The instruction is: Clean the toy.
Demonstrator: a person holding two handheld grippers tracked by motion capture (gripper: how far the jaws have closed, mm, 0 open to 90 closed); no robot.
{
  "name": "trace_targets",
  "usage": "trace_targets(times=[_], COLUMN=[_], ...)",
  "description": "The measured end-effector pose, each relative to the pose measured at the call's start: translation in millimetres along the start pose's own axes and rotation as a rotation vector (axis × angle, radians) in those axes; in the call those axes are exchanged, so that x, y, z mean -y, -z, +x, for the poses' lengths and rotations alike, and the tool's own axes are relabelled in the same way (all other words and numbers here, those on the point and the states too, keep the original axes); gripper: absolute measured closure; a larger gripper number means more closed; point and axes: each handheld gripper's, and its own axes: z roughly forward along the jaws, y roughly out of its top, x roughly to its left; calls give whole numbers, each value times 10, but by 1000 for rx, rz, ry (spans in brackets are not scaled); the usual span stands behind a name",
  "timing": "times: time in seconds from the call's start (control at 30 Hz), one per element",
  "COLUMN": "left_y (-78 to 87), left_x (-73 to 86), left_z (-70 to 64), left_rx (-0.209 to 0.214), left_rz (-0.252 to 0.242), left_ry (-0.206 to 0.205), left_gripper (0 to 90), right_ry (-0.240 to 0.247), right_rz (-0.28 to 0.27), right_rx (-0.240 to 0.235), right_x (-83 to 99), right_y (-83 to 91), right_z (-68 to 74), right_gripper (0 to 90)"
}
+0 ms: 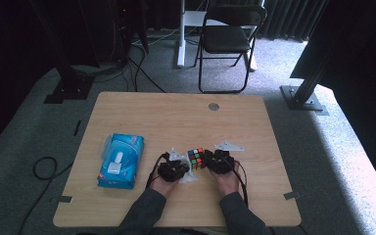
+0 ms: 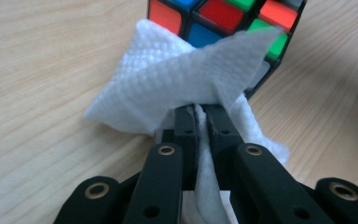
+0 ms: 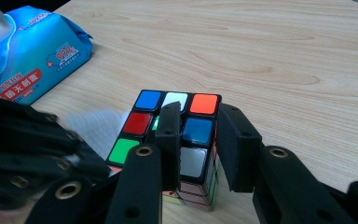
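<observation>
Left gripper (image 2: pixel 200 112) clenched on white wipe (image 2: pixel 186 79) against cube's (image 3: pixel 177 135) left side, right gripper (image 3: pixel 198 140) jaws straddling cube's right edge, grip uncertain, scrambled cube near-centre on counter (image 1: pixel 176 112), blue wipe pack (image 1: pixel 121 160) left

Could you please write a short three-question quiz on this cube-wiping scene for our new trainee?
1. True or false: the left gripper is shut on the white textured paper wipe.
2. The right gripper steadies which thing? A) the blue plastic wipes pack B) the multicoloured puzzle cube C) the black folding chair
3. In the high view, on which side of the cube does the wipes pack lie on the light wooden table?

Key: 1 true; 2 B, its jaws stand on either side of the cube's top edge; 3 to its left.
</observation>
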Motion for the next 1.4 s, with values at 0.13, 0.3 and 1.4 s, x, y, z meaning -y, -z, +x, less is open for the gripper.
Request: trace_targets(times=[0.13, 0.3, 1.4], left_y=[4, 56, 201], left_x=[-11, -16, -173], left_z=[-24, 31, 341], left_rx=[-22, -34, -50], left_rz=[5, -18, -94], left_ry=[-35, -22, 33], left_gripper=[855, 856, 856], right_ry=[1, -3, 70], right_rz=[0, 3, 34], right_rx=[-2, -9, -67], right_x=[-1, -3, -8], right_y=[0, 0, 9], right_z=[-3, -12, 58], right_gripper=[709, 708, 712])
